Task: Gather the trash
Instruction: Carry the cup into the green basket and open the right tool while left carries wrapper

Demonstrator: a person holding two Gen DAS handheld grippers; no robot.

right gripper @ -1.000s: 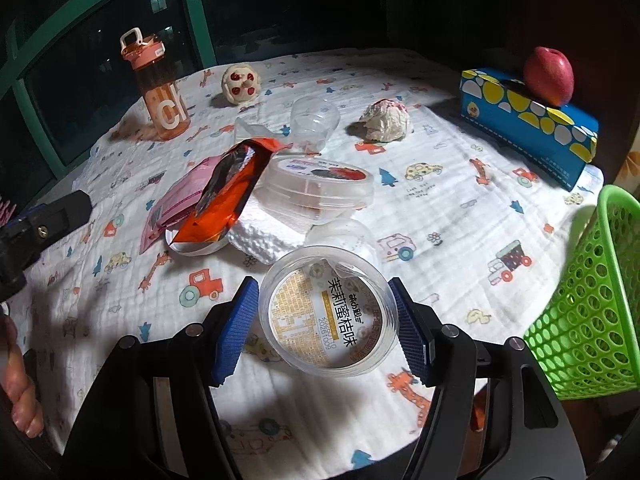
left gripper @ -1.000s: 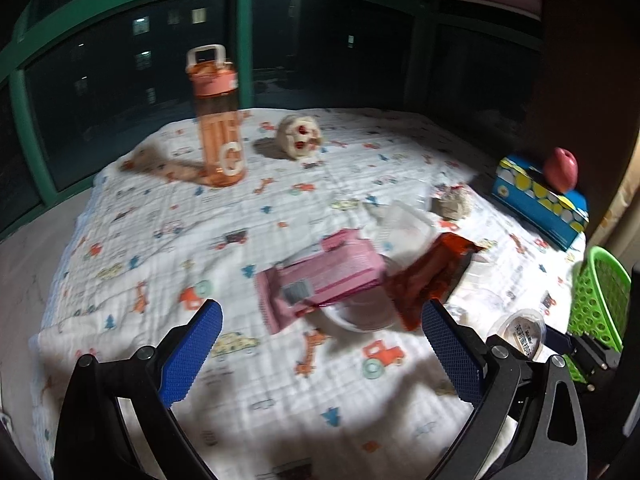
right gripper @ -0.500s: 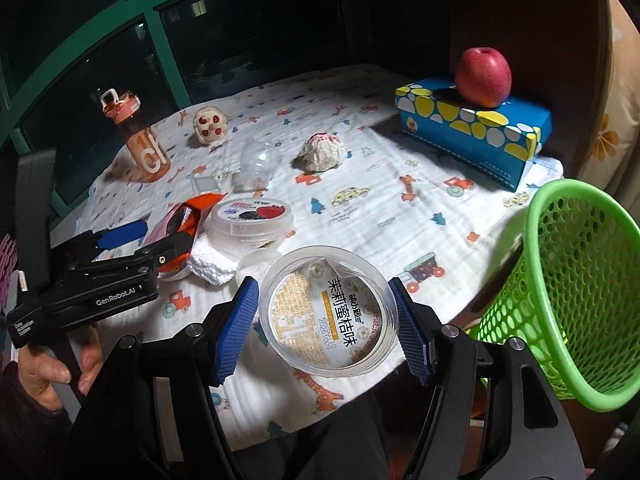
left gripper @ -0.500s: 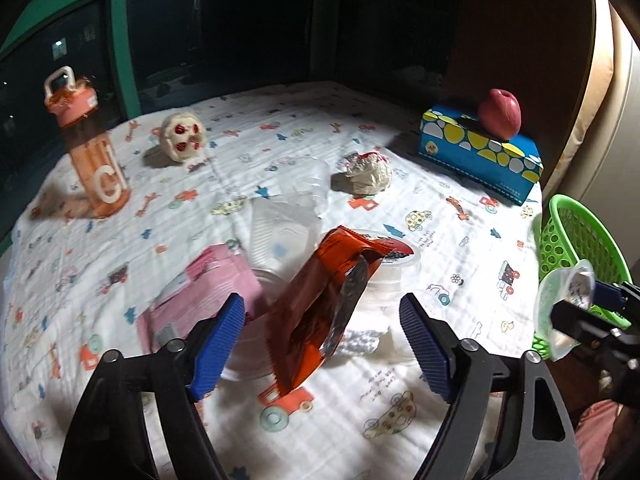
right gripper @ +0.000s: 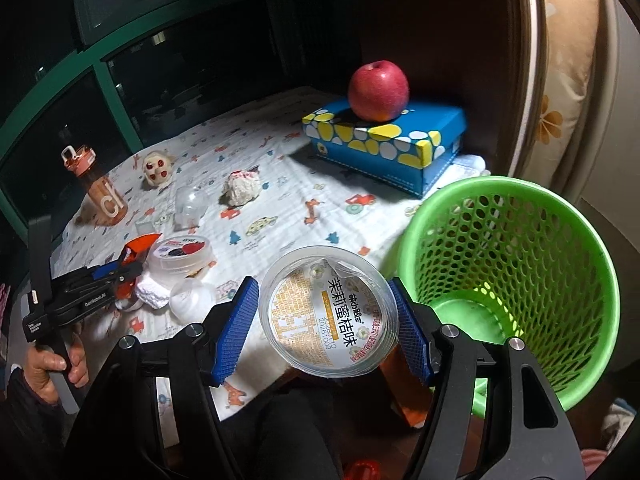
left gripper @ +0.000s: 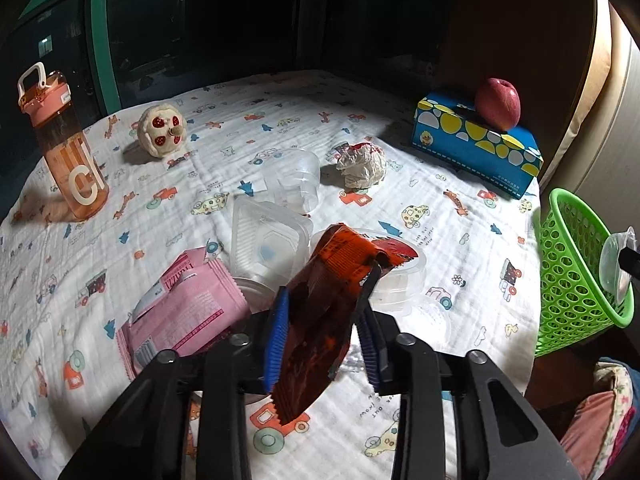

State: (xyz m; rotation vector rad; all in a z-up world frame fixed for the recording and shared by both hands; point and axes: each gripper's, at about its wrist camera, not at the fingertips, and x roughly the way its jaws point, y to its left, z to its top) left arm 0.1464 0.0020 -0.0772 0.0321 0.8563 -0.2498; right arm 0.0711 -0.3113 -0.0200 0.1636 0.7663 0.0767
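Green basket (right gripper: 516, 280) apparently empty. Right gripper (right gripper: 324, 328) jaws hold a clear cup (right gripper: 328, 312) beside it; left gripper (left gripper: 320, 336) jaws closing on orange wrapper (left gripper: 332, 296); other litter remains on bench (left gripper: 440, 240).

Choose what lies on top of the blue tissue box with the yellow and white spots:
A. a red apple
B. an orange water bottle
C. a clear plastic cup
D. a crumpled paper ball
A. A red apple rests on the lid of the blue tissue box; the right wrist view shows it plainly, and the left wrist view agrees.
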